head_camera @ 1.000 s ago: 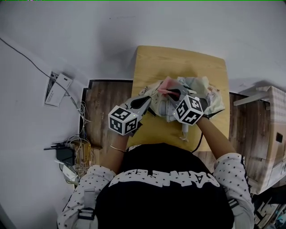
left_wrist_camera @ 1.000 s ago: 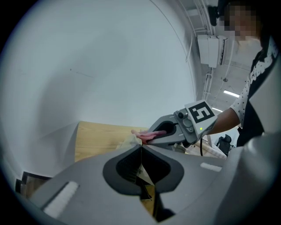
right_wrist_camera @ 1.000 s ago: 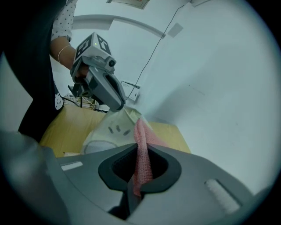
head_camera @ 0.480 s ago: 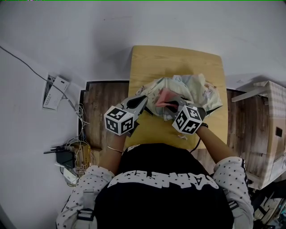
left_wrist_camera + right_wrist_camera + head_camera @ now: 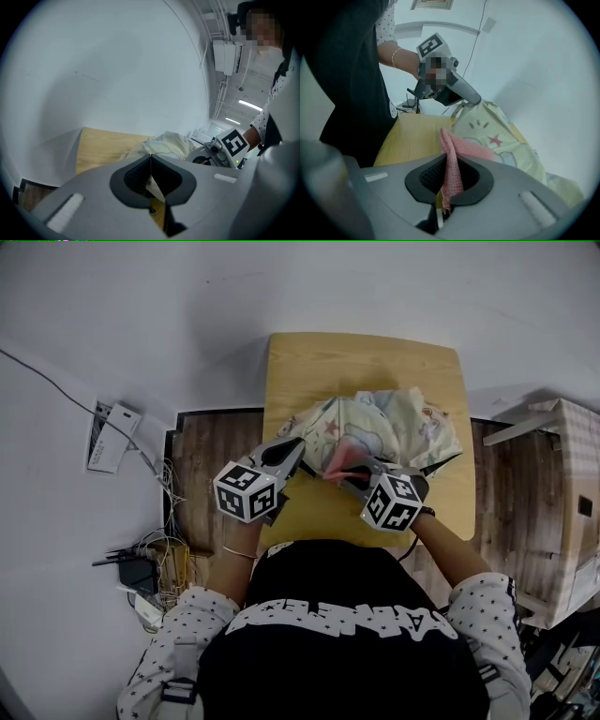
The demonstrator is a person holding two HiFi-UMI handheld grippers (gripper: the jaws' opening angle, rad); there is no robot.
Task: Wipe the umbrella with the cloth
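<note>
A small wooden table (image 5: pixel 361 357) stood against a white wall; the umbrella (image 5: pixel 398 423) lay crumpled on it, on the half near the person; it was pale yellow with little pictures and a red star on it. The left gripper (image 5: pixel 298 448) had its jaws squeezed together on a thin edge of the umbrella, at the umbrella's left side; a bit of the pale fabric hung out below the jaws. The right gripper (image 5: pixel 339 471) was clamped on the pink cloth (image 5: pixel 345 451); the cloth stuck up from between the jaws and flopped over onto the umbrella, touching it. The two grippers were close, with the cloth between their tips. The person wore a black top with spotty sleeves; a tangle of cables (image 5: pixel 155 563) lay on the floor to the left, and a cardboard box (image 5: pixel 574 512) stood to the right of the table.
</note>
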